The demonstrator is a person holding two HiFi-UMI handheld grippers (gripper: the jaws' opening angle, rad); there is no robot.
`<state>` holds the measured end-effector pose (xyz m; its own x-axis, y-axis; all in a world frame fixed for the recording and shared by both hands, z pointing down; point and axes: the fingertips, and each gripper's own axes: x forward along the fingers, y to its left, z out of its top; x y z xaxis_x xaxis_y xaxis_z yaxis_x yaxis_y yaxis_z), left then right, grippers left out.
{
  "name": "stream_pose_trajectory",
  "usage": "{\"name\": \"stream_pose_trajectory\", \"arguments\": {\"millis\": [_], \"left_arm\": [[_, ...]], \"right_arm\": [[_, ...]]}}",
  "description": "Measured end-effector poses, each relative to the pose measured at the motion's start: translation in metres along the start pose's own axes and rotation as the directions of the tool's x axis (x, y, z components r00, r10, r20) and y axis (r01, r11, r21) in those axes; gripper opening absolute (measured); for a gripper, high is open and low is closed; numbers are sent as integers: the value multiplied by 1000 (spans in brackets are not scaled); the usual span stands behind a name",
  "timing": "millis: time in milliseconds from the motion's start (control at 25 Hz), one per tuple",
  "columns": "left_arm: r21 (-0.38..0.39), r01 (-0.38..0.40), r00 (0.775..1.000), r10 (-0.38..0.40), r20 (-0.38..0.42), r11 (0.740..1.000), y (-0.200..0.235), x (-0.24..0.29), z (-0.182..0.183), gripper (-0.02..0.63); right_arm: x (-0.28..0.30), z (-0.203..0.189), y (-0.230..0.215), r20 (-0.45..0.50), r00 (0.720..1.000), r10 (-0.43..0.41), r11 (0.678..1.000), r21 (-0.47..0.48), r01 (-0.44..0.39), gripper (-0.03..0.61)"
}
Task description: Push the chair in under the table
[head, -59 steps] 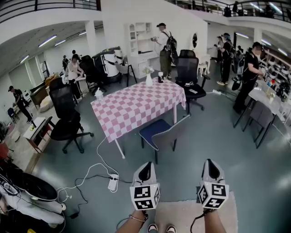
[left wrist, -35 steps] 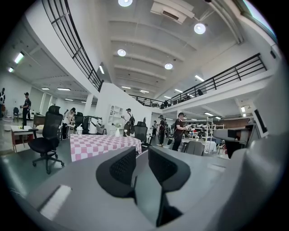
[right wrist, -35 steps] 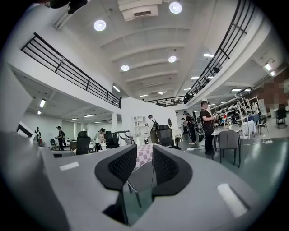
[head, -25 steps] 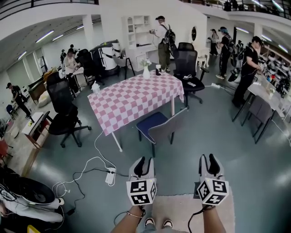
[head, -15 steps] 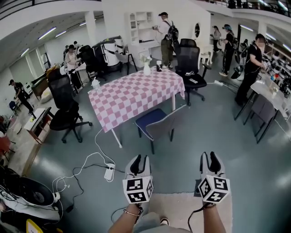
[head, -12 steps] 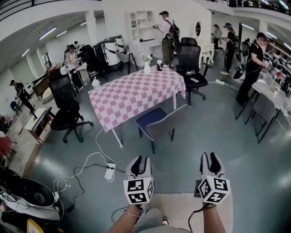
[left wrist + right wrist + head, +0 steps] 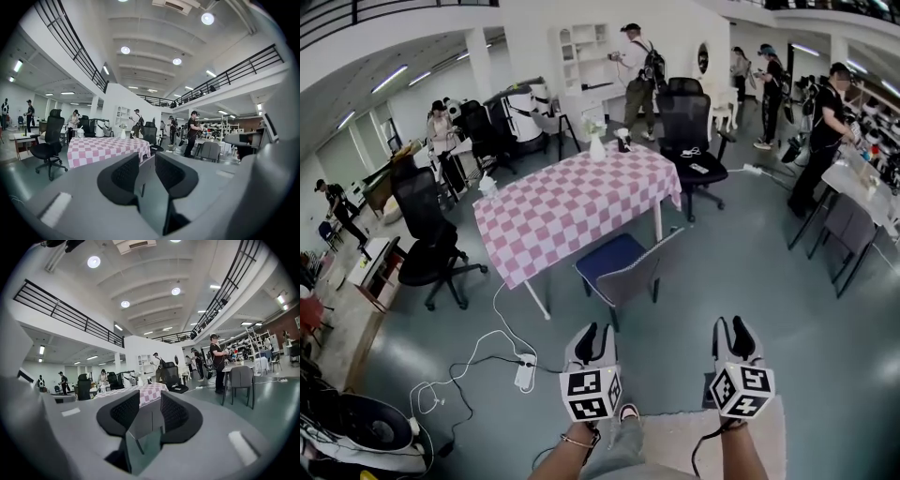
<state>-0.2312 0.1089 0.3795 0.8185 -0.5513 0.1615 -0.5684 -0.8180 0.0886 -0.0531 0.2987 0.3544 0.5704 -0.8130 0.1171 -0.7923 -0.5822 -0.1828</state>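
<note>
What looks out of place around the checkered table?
The blue-seat chair stands pulled out from the checkered table, with its seat in the open rather than tucked under. A white power strip and loose cables also sprawl across the floor to the chair's left, likely a trip hazard.

A pink-and-white checked cloth (image 7: 581, 202) lies soft and matt over the table (image 7: 657, 223), whose thin legs look like white painted metal, the chair (image 7: 628, 272) pairs a blue fabric-looking seat with a smooth matt grey back, and the grey-green floor (image 7: 825, 347) shows a smooth, dull sheen.
</note>
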Motion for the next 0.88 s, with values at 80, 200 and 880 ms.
{"name": "stream_pose_trajectory", "arguments": {"millis": [80,200,880], "left_arm": [[-10,3,1000,-3,-6,1000,9,23,5,100],[-2,18,1000,-18,-8,1000,18,63,15,97],[4,55,998,-55,0,998,81,255,56,98]], "right_arm": [[22,5,3,-3,1000,3,1000,-10,-3,124],[60,15,-1,6,1000,-10,1000,-6,10,124],[254,37,-15,-25,998,-58,998,-13,58,124]]}}
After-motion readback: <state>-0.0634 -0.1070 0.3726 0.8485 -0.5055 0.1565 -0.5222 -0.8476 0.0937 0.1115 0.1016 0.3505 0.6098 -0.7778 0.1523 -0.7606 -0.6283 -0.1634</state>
